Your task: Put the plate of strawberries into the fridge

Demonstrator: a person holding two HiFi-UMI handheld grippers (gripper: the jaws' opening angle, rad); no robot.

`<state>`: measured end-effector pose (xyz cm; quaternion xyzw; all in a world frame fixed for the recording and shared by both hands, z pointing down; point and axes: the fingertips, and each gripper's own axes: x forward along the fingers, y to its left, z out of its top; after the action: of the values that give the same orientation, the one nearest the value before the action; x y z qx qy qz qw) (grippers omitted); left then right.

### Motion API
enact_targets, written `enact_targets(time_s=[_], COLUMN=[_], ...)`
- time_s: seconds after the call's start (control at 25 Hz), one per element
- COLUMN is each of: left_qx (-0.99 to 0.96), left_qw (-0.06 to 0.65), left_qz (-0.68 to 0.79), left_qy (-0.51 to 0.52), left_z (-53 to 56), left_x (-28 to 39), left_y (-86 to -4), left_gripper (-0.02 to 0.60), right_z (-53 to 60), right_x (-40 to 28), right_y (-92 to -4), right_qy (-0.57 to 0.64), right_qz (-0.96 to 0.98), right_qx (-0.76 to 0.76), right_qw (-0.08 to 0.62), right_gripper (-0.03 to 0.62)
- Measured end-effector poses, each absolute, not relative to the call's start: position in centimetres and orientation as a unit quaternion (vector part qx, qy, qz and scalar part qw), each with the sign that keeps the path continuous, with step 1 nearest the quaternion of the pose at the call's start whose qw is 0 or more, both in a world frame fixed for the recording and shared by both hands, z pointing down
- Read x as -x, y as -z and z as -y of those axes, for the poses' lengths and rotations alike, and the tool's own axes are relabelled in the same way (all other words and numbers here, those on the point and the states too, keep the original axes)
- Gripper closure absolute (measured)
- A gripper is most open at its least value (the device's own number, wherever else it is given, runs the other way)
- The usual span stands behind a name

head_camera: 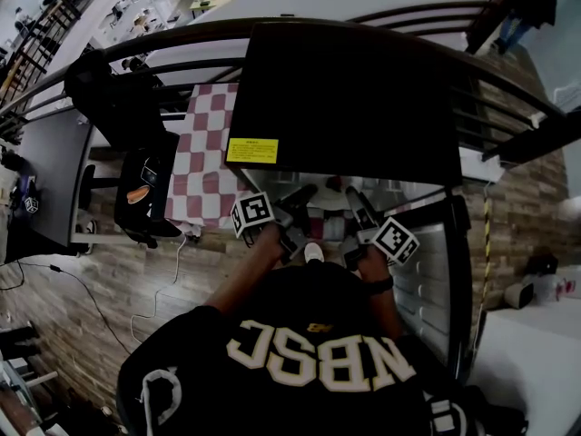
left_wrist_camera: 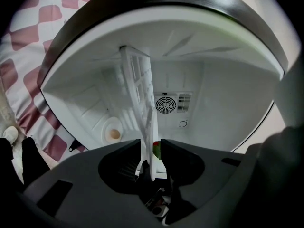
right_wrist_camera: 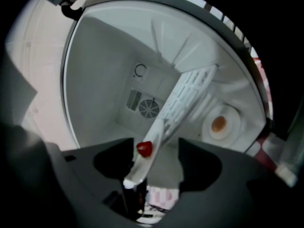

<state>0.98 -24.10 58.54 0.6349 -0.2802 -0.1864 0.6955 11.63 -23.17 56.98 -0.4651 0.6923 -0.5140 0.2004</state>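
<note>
Head view has the person bent at the open black fridge (head_camera: 345, 89), both tools reaching inside. Looking along the left tongs (left_wrist_camera: 150, 142), they stand apart with the white plate (left_wrist_camera: 151, 160) edge-on between them, unclamped. The right tongs (right_wrist_camera: 156, 139) gape wider around that plate, a red strawberry (right_wrist_camera: 144, 148) on it. The plate sits inside, at the front of the grid shelf (right_wrist_camera: 190, 91).

fridge (head_camera: 354, 98): wire shelf (right_wrist_camera: 187, 91) inside, fan (left_wrist_camera: 166, 104) on back wall behind | plate (right_wrist_camera: 143, 165) on shelf's near end, strawberry (right_wrist_camera: 145, 148) on it | left claw (left_wrist_camera: 151, 148) and right claw (right_wrist_camera: 154, 148) astride plate's left and right rims | checkered cloth (head_camera: 211, 166) left of fridge
</note>
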Motion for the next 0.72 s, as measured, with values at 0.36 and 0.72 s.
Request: enact_targets(time_s=[0.36,0.72], left_qx=[-0.654,-0.679], left_qw=[0.680,0.656], left_qz=[0.285,0.285], left_qy=[0.170,0.168], left_z=[22.3,20.8], left_x=[-0.5,0.1], left_y=[-58.6,-58.6], left_gripper=[0.449,0.449], right_z=[21.0,19.7], right_x=[-10.8,-10.5], right_y=[-57.8,-58.0], right_qy=[0.553,0.512], right_qz=[-0.671,-0.708], right_qx=[0.446,0.443], right_qw=[0.212,0.201], right_gripper=[0.307,0.307])
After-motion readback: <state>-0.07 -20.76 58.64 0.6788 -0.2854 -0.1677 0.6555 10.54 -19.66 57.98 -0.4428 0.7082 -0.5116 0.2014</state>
